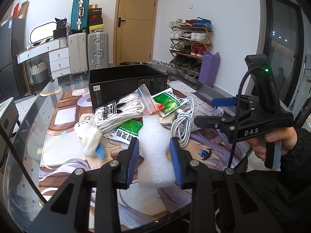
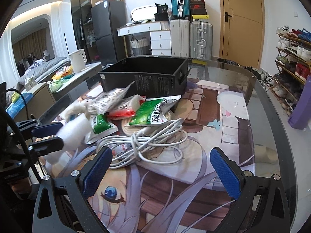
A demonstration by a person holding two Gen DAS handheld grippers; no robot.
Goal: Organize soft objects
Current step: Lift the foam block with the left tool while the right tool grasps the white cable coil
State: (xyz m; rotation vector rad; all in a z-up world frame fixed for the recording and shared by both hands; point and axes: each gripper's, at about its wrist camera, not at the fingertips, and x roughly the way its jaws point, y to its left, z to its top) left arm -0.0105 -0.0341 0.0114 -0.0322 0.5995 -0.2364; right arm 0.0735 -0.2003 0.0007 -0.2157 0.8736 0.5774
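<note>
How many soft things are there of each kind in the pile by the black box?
Green packets: 2
Red-and-white packet: 1
Bag of white laces: 1
White cable bundle: 1
White plush toy: 1
White foam piece, squeezed in the left claw: 1
Total: 7

My left tongs [image 1: 154, 147] are black plastic with ribbed blue pads and silver screws. My right tongs [image 2: 158, 167] match, marked DAS in white, with a black cable and green light at twelve o'clock. My sleeve [image 1: 297, 155] is black.
</note>
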